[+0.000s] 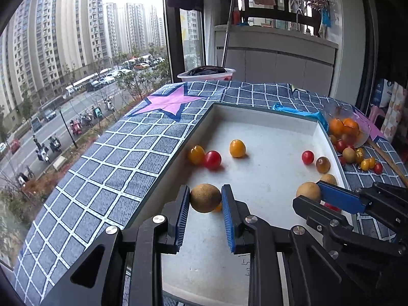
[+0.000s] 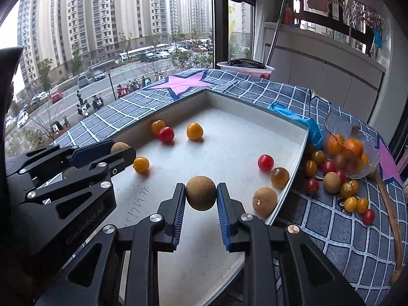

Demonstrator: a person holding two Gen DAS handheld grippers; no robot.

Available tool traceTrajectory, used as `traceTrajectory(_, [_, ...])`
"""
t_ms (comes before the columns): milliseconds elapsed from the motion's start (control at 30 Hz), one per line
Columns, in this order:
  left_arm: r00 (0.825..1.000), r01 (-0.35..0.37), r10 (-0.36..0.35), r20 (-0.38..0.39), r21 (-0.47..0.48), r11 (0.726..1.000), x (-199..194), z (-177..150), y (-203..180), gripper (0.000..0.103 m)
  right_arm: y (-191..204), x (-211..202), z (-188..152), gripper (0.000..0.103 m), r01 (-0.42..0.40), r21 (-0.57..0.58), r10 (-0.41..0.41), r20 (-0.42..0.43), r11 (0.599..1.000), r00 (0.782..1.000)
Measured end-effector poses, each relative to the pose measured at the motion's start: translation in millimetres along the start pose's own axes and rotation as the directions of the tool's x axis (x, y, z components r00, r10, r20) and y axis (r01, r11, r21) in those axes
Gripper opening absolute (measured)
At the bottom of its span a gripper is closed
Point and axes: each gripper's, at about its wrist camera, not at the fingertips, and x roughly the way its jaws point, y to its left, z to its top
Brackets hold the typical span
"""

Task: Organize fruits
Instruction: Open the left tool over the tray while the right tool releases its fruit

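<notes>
A white tray (image 1: 265, 125) on a checked cloth holds yellow, red and brown fruits. My left gripper (image 1: 205, 199) is shut on a brown longan (image 1: 205, 198) above the tray's near left part. My right gripper (image 2: 201, 196) is shut on another brown longan (image 2: 201, 193) over the tray's near right part; it also shows in the left wrist view (image 1: 309, 195). A third longan (image 2: 264, 202) lies by the tray's right wall, with a red tomato (image 2: 265, 162) and a brownish tomato (image 2: 280, 177) behind it.
A tipped clear bowl (image 2: 352, 148) with oranges lies right of the tray, with several loose tomatoes and a longan (image 2: 332, 182) spilled on the cloth. A blue bag (image 2: 298, 121) sits at the tray's far right corner. A pink basin (image 2: 244, 67) stands behind.
</notes>
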Motion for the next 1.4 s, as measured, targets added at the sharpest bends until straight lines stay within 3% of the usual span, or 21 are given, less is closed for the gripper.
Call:
traceTrajectory(467, [0.998, -0.011, 0.01, -0.058, -0.019, 1.0, 12, 0, 5, 0.027, 2, 4, 1, 0.027, 0.001, -0.009, -0.001, -0.026, 1.0, 1.0])
traceTrajectory(500, [0.998, -0.016, 0.014, -0.062, -0.021, 1.0, 13, 0, 5, 0.027, 2, 4, 1, 0.031, -0.002, -0.009, 0.002, -0.029, 1.0, 1.0])
traceTrajectory(533, [0.997, -0.027, 0.025, -0.069, -0.028, 0.999, 15, 0, 6, 0.027, 2, 4, 1, 0.042, 0.002, -0.009, -0.002, -0.029, 1.0, 1.0])
traceTrajectory(600, [0.996, -0.038, 0.033, -0.085, -0.048, 0.998, 18, 0, 10, 0.027, 2, 2, 1, 0.053, 0.014, -0.006, -0.014, -0.017, 1.0, 1.0])
traceTrajectory(1000, [0.99, -0.018, 0.009, -0.138, -0.062, 0.998, 26, -2, 13, 0.027, -2, -23, -7, 0.053, 0.034, 0.02, -0.036, 0.086, 0.999, 0.996])
traceTrajectory(1400, [0.989, -0.035, 0.029, -0.143, -0.045, 0.998, 27, -3, 10, 0.028, -23, -51, -29, 0.056, 0.059, 0.082, -0.067, 0.091, 0.995, 0.994])
